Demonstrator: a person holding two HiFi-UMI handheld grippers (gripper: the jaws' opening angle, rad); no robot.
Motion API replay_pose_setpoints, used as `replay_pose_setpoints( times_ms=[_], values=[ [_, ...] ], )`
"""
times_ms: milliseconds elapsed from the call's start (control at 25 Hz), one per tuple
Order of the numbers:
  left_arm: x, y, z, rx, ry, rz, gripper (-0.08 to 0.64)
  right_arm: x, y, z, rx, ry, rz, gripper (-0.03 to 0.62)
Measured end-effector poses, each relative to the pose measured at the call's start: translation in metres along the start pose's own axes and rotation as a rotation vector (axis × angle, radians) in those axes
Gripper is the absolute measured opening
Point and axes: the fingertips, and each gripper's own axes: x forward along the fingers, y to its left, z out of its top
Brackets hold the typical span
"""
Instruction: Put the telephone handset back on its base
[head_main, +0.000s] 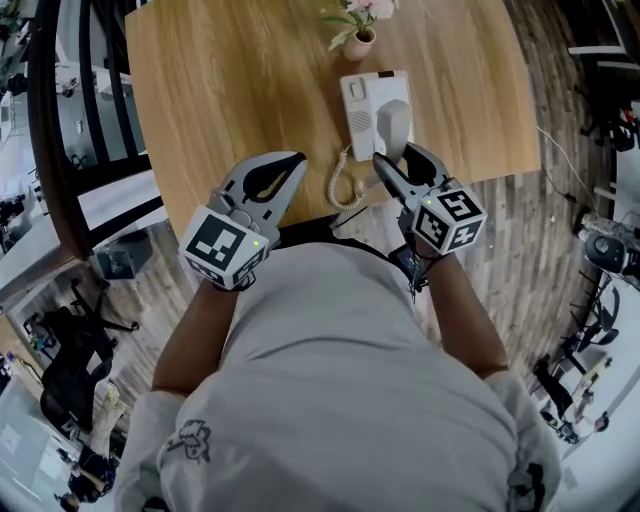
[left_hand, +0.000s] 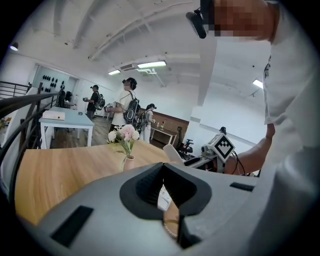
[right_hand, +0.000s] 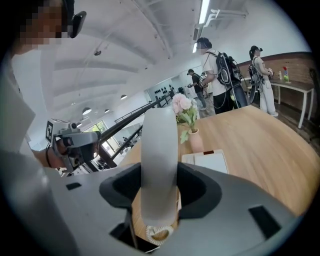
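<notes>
Grey, smooth curved plastic handset (right_hand: 159, 150) is gripped by the right tongs (head_main: 397, 156) over the white rectangular base (head_main: 357, 108). At nine o'clock, the left tongs (head_main: 297, 160) are closed, empty.

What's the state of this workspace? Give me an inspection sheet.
Surface: wooden table.
Job's things: base near the table's front edge; handset over the base's right side, whether seated cannot be told.
Clutter: flower vase behind the base.
Grippers: left gripper shut, empty; right gripper shut on the handset.
Cables: coiled cord at the table's front edge, left of the handset.
Surroundings: plank floor, dark railing, people standing in the background.
</notes>
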Motion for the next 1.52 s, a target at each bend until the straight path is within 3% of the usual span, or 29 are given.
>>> replay_pose_setpoints(
  times_ms=[920, 1520],
  values=[
    [0.046, 0.06, -0.051, -0.027, 0.135, -0.035, 0.006, 0.093, -0.069, -0.051, -0.005, 0.224, -0.148, 0.224],
    [0.051, 0.083, -0.055, -0.068, 0.14, -0.039, 0.006, 0.126, -0.084, -0.07, 0.032, 0.292, -0.209, 0.222]
  ],
)
